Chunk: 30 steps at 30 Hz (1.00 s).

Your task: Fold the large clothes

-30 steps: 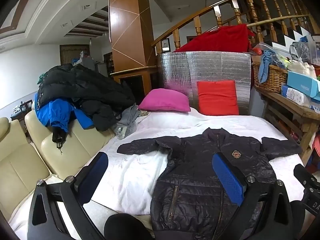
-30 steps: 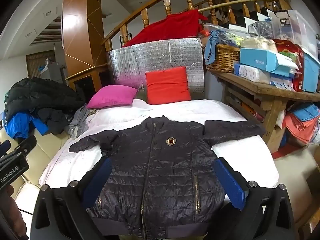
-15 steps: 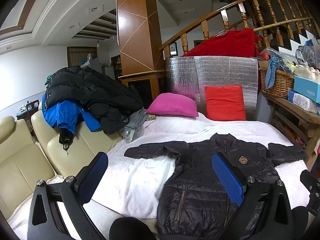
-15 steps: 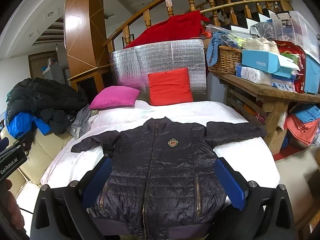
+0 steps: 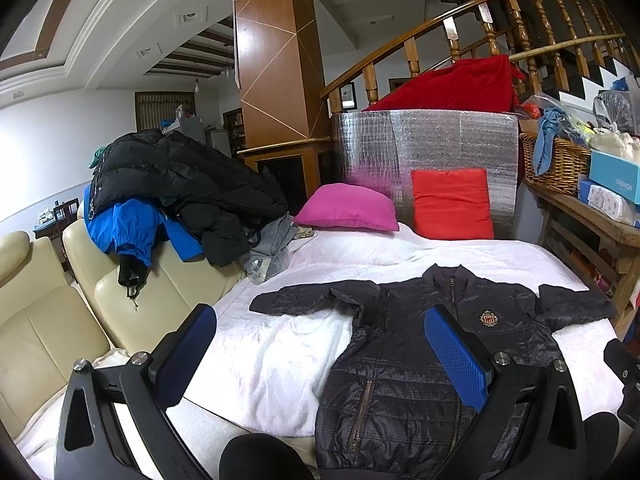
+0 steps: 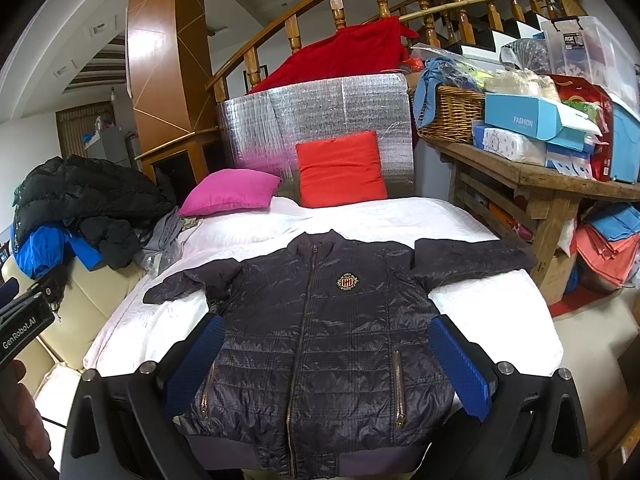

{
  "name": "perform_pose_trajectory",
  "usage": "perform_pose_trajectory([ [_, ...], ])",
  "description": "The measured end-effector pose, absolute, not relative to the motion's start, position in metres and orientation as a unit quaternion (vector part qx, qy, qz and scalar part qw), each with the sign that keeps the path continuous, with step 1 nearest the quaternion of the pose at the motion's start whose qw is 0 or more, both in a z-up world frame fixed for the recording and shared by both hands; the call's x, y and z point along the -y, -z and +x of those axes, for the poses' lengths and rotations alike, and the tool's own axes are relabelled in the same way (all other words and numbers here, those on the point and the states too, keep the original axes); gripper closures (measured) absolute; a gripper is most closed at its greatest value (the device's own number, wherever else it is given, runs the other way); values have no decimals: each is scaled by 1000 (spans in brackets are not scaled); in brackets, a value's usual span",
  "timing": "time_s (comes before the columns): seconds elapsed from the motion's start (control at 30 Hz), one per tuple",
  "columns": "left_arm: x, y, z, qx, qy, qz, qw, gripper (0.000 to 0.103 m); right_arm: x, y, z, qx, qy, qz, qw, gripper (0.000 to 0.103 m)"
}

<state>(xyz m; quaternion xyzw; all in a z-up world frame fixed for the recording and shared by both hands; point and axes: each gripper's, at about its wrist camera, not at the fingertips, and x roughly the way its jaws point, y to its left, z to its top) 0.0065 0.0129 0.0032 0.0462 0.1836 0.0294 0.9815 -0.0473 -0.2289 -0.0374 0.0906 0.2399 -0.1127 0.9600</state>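
Since a second ago both my cameras have tipped back a little, so the jacket sits lower in each view; the jacket itself has not shifted. On my left gripper point(image 5: 320, 344) the blue-padded fingers point(image 5: 456, 360) are spread wide and released, holding nothing, hanging above the near left part of the bed. My right gripper point(image 6: 324, 356) has its fingers point(image 6: 460, 364) just as wide apart, empty too, framing the lower half of the dark quilted jacket point(image 6: 320, 332). That jacket lies flat, front up and zipped, on the white bed point(image 6: 460, 224), both sleeves stretched sideways, hem toward me, collar toward the pillows. Beyond it a pink pillow point(image 6: 230, 192) and a red pillow point(image 6: 340, 168) lean at the head of the bed. Off to my left, a heap of coats point(image 5: 168, 184) covers the cream sofa point(image 5: 44, 320). On my right stands a wooden table point(image 6: 540, 176) loaded with boxes and a wicker basket point(image 6: 452, 114).
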Motion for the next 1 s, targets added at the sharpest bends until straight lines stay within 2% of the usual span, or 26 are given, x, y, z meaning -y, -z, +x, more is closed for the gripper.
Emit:
perform_pose_trajectory([
  [1.0,-10,0,7,-192,-22,52,980,0,226,45,-43,-252,110,85,958,0],
])
